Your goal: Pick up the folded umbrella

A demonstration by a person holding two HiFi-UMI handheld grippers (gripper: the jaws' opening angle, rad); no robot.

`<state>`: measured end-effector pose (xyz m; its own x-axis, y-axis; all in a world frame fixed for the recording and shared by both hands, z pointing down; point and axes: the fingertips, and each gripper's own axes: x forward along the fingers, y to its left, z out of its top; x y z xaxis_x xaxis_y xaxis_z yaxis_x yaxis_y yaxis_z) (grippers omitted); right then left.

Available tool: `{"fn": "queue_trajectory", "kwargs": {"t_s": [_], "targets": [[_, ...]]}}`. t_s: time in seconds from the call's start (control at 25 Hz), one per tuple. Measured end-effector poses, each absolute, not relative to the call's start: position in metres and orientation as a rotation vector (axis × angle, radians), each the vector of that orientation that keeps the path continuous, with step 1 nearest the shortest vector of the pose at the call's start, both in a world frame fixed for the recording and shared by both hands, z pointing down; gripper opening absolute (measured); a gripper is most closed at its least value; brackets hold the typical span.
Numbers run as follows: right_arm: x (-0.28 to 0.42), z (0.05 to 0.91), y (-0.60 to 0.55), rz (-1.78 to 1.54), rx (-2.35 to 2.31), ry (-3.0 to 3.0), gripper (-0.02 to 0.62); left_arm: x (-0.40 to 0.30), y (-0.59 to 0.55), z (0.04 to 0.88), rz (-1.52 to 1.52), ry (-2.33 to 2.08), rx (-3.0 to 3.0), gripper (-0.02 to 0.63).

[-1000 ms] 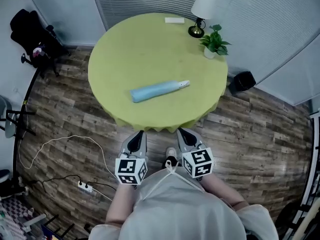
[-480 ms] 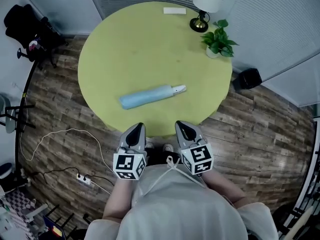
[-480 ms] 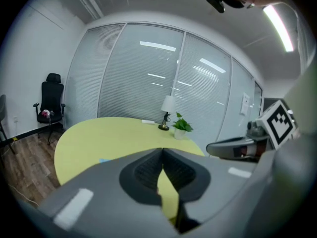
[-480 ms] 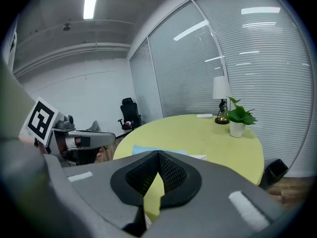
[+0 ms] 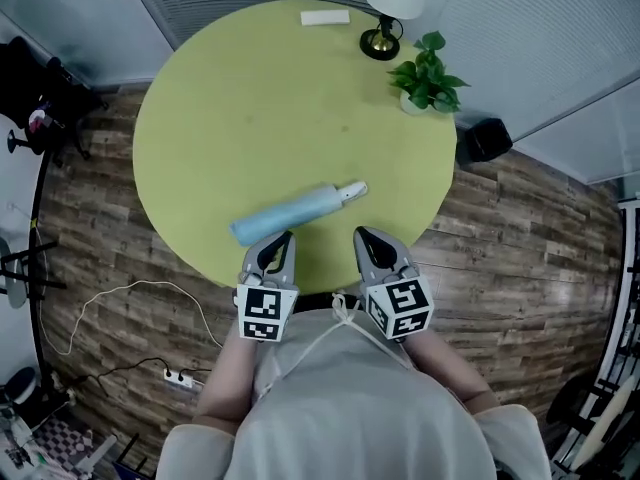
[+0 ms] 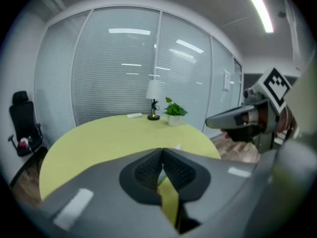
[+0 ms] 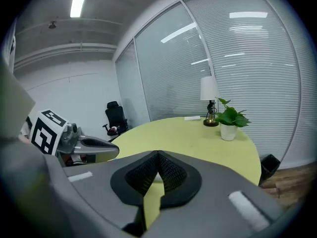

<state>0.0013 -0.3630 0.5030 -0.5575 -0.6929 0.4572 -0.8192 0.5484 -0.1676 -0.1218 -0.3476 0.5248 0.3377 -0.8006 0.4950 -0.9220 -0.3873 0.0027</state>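
Left hand-held gripper (image 5: pixel 284 238) and right hand-held gripper (image 5: pixel 362 234): jaws pressed together on both, nothing between them. Each gripper view confirms it.

What changed: a second ago both tips were back over the wood-plank floor (image 5: pixel 520 228), short of the round yellow-green tabletop (image 5: pixel 270 108). Now both tips sit over its near edge, side by side. The light-blue folded fabric umbrella (image 5: pixel 290 213) hasn't shifted on the tabletop; we closed in on it. The left tip is now just beside the umbrella's fat blue end, not touching as far as we can tell. The right tip is near the handle end but apart from it.

Meaning for the task: approach about done, grasp not started. Our read is that the jaws must open before either gripper can take it, and the left one is the closer candidate.

Umbrella position: lying flat close to the near edge, roughly mid-width, well apart from the white-shaded table lamp (image 5: pixel 385 3) and small potted green plant (image 5: pixel 425 73) at the far-right edge.

Orientation: the long axis runs roughly along the near edge, skewed. The fat blue end is at the left and nearer us. The pale handle (image 5: pixel 352 191) is at the right, pointing right and slightly toward the far edge. The axis lies crosswise to both grippers, which we reckon suits a pinch across the body.
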Motion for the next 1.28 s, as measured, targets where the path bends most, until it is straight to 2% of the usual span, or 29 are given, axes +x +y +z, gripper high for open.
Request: {"fn": "queue_trajectory", "kwargs": {"t_s": [0.16,0.2,0.32,0.36,0.48,0.52,0.84,1.08,1.28], "targets": [[-0.004,0.515,-0.377,0.548,1.308,-2.398,0.0,-0.121,-0.367,0.551,0.851,-1.376,2.406,0.018],[-0.005,0.519,-0.379,0.557,1.322,-2.384,0.0,-0.12,-0.372,0.559,0.888,-1.31,2.409,0.053],[-0.011,0.528,-0.383,0.589,1.358,-2.35,0.0,-0.12,-0.384,0.583,0.978,-1.133,2.406,0.102],[-0.013,0.529,-0.385,0.595,1.367,-2.345,0.0,-0.119,-0.387,0.59,1.008,-1.083,2.41,0.134],[-0.013,0.531,-0.391,0.598,1.389,-2.327,0.0,-0.11,-0.398,0.611,1.113,-0.933,2.417,0.315],[-0.011,0.532,-0.393,0.597,1.397,-2.317,0.0,-0.107,-0.401,0.618,1.145,-0.897,2.409,0.348],[0.003,0.544,-0.406,0.644,1.45,-2.232,0.0,-0.093,-0.414,0.672,1.492,-0.638,2.368,0.393],[0.005,0.56,-0.401,0.712,1.439,-2.203,0.0,-0.095,-0.415,0.701,1.678,-0.591,2.319,0.39],[0.008,0.565,-0.398,0.731,1.449,-2.189,0.0,-0.094,-0.413,0.707,1.689,-0.526,2.316,0.38]]}}
